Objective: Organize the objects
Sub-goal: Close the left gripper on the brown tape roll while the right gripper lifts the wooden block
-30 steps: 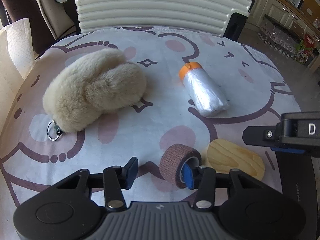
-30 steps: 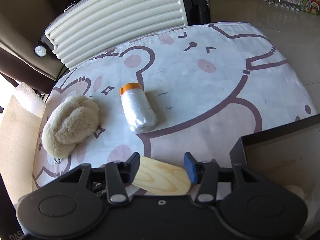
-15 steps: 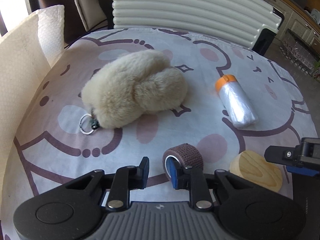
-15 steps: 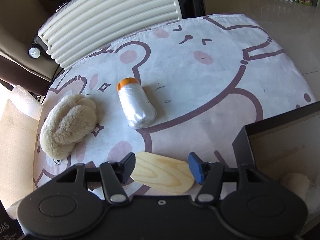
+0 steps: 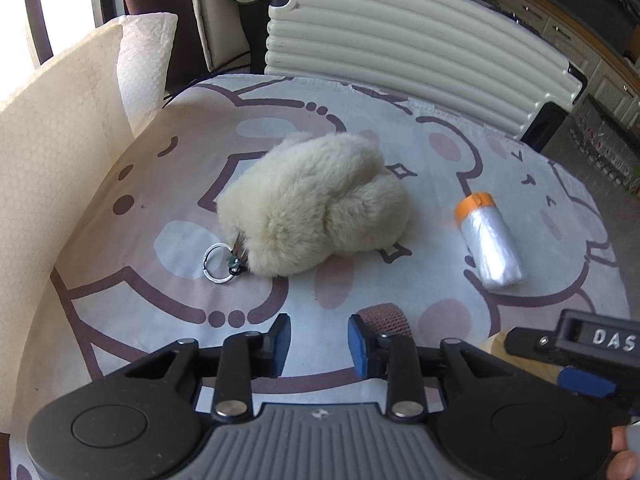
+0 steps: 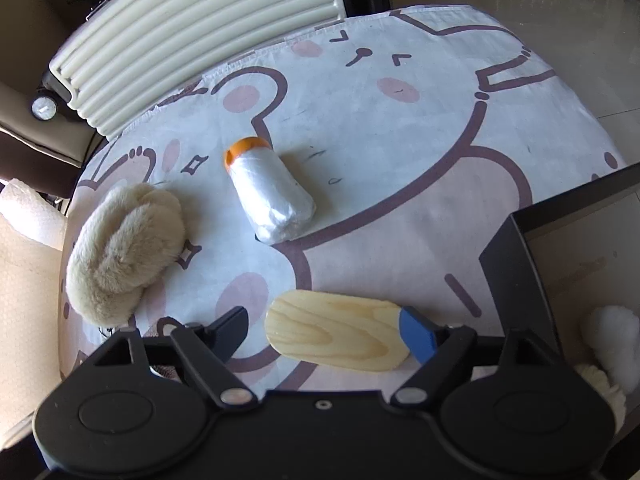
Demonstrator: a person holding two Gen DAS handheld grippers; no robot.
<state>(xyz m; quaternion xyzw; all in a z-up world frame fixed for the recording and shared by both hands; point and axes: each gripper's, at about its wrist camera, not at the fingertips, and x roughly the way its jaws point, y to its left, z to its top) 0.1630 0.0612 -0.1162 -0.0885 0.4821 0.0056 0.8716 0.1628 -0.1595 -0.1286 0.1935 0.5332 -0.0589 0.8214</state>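
Sorting barely begun: black box [image 6: 516, 264] right of the right gripper [image 6: 332, 330] holds white fluff; cream fur pompom [image 5: 316, 208], plastic-film roll [image 5: 490, 240], oval wood block [image 6: 336, 330], brown tape roll [image 5: 386, 316] remain on the cloth. Right jaws just widened, released around the block; left gripper [image 5: 318, 342] reopened, empty, tape roll just right.

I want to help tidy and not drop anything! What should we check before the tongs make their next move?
1. Right tongs let go: ok. They have just been opening, and one pad stands clear of the wooden block.
2. Block resting on the cloth: ok.
3. Left tongs empty: ok. They have just opened a little, with nothing between them.
4. Brown roll free of the left tongs: cannot tell, as a finger hides most of it.
5. Room in the black box: ok. Bare floor shows beside the white fluff.
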